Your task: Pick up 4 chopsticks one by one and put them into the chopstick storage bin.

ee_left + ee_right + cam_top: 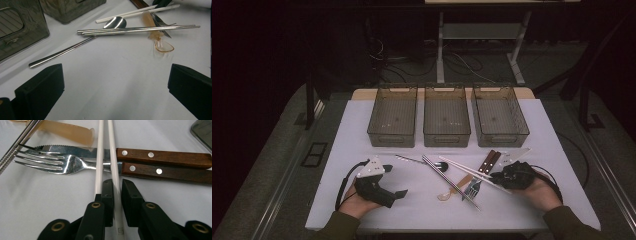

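Left gripper rests low at near left of the table, held in the left hand, jaws wide apart, pointing right, nothing between them. Right gripper at near right in the right hand, pointing left, jaws nearly closed, one thin white stick in the narrow gap.

High view dim, surroundings near black; gripper views brighter, sharp, glare on metal, soft shadows.
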`<state>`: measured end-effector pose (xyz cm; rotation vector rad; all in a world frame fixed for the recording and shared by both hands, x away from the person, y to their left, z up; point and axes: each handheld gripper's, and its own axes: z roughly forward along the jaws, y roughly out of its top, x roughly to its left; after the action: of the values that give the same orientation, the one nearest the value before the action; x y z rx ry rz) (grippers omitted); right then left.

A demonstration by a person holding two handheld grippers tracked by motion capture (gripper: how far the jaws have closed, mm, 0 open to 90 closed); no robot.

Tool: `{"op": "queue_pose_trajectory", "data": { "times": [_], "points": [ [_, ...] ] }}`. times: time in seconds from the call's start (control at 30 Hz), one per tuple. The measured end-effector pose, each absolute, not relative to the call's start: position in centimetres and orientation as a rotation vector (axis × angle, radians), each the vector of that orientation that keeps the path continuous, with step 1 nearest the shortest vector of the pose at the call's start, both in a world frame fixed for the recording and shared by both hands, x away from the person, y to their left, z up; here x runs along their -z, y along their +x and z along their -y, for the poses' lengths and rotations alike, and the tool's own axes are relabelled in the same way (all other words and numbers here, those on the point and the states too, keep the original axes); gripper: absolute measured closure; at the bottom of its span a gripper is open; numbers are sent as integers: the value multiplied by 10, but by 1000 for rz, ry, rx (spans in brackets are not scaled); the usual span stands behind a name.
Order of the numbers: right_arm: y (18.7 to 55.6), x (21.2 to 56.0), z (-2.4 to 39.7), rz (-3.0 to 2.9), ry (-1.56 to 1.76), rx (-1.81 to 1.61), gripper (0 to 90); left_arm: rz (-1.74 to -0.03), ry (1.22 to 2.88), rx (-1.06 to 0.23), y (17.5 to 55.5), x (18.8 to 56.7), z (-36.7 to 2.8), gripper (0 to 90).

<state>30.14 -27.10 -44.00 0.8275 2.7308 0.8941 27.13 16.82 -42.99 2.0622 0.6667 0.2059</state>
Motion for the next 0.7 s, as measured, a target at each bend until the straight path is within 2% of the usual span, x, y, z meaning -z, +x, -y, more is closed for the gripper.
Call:
{"op": "queue_pose_trajectory", "data": {
  "times": [0.7],
  "points": [
    [303,440,274,-2746,812,-918,839,-660,2069,-202,271,431,-167,0]
  ]
}}
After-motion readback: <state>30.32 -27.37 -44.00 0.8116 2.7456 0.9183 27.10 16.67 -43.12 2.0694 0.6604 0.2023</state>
